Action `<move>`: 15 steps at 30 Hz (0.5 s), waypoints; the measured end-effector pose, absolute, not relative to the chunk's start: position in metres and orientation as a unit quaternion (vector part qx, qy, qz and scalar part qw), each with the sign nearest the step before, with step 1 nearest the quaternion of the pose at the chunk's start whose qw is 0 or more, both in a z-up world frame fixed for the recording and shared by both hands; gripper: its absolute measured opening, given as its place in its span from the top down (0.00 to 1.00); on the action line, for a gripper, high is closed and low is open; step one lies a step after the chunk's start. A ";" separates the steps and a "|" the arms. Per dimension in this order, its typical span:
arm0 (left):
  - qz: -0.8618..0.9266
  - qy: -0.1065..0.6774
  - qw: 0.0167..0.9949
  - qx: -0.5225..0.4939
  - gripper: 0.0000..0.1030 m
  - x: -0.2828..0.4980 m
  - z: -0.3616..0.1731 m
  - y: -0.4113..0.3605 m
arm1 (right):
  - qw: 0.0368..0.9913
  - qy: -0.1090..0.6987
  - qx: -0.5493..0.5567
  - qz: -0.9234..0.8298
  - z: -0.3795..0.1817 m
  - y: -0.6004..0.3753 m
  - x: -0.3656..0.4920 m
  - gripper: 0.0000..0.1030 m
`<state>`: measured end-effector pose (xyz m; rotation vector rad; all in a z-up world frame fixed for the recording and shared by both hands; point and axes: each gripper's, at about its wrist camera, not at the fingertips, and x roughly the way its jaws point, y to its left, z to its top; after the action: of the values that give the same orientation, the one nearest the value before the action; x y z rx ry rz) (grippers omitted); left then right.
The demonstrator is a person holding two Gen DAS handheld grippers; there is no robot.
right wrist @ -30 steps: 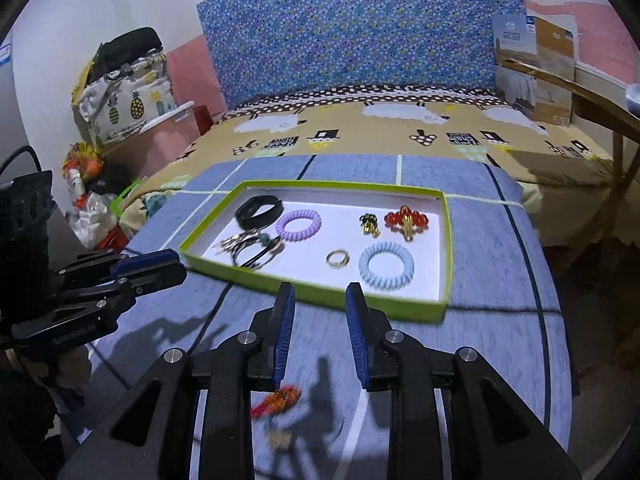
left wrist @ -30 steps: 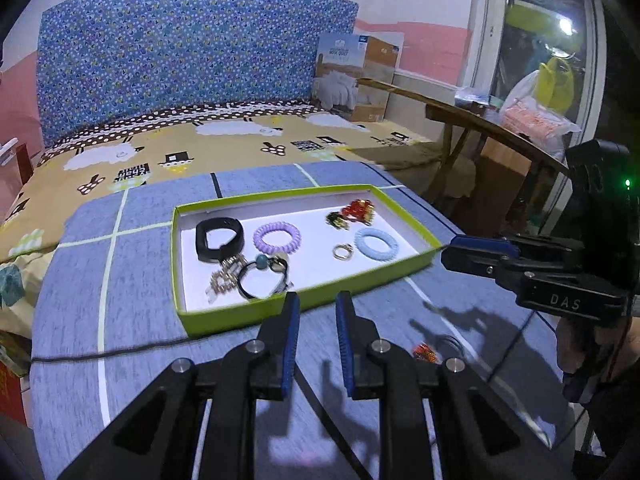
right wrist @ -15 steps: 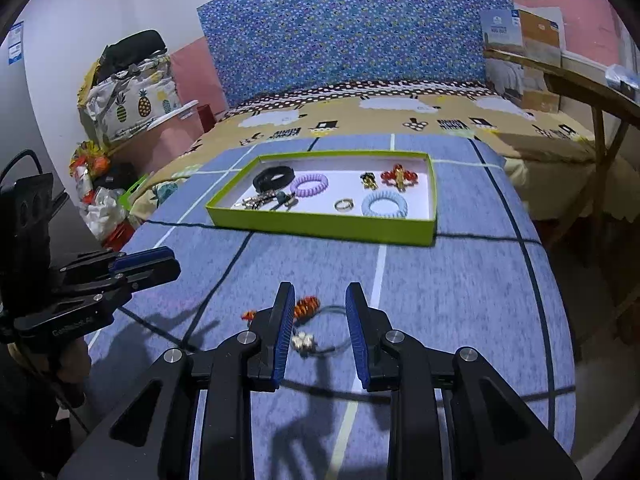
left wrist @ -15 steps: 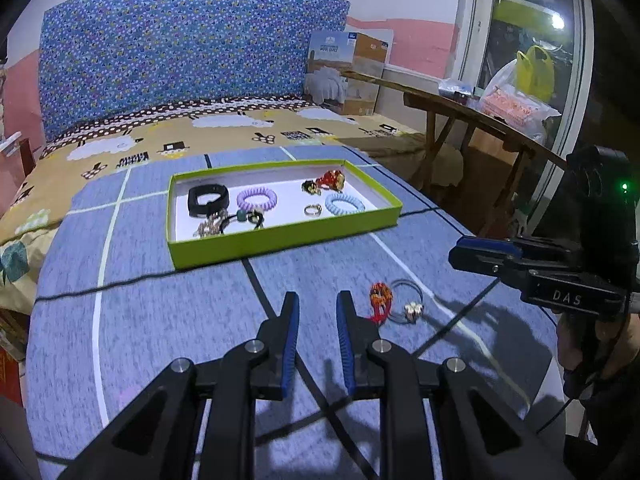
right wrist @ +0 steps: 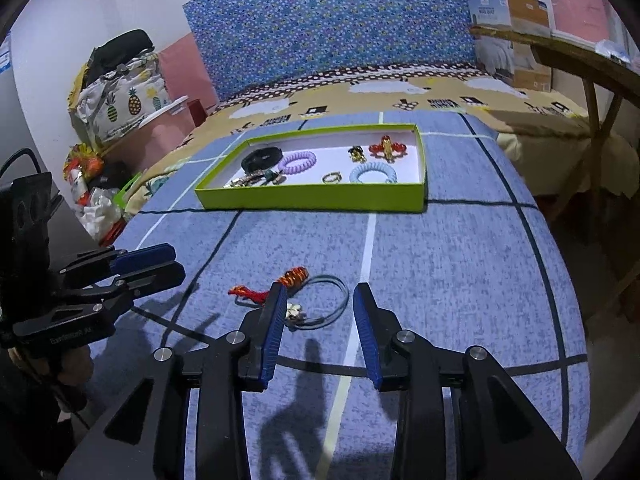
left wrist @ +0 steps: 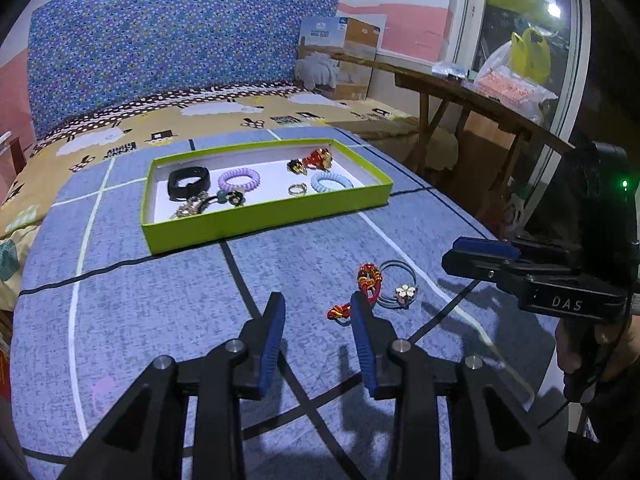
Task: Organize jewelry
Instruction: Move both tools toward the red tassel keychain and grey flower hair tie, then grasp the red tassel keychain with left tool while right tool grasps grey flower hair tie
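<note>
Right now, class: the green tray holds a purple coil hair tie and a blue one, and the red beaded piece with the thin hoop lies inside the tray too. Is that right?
Not quite. The red beaded piece and thin hoop lie on the blue cloth outside the tray, as the right wrist view shows. The purple tie and blue tie are in the tray.

Right gripper (right wrist: 316, 300) low in frame over a blue checked cloth (right wrist: 440, 272), jaws opening, blue pads apart; between and just ahead of them a thin hair tie (right wrist: 334, 300) with a small flower charm (right wrist: 295, 312), touching a red-orange knotted ornament (right wrist: 294, 276); a smaller red piece (right wrist: 248, 293) just to its left. Farther off, a green tray (right wrist: 312, 200) holding a black band (right wrist: 262, 158), purple coil tie (right wrist: 297, 160), blue coil tie (right wrist: 373, 173), ring (right wrist: 332, 177), red brooch (right wrist: 387, 148). Left gripper (right wrist: 160, 264) at the left edge, jaws opening, nothing between them.
</note>
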<state>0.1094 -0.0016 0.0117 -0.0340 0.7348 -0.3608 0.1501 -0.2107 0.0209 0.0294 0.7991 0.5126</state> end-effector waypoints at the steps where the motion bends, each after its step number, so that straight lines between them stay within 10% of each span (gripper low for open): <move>1: -0.177 0.360 0.916 -0.013 0.66 0.111 0.010 -0.004 | 0.889 0.387 0.014 0.246 0.019 -0.211 0.151 0.66; 15: -0.220 0.399 0.888 0.061 0.66 0.130 -0.011 -0.042 | 0.885 0.401 0.022 0.237 0.011 -0.216 0.153 0.66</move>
<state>0.1299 -0.0419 -0.0107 0.1261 0.8282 -0.4562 0.1535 -0.2161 0.0110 0.0450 0.8344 0.4925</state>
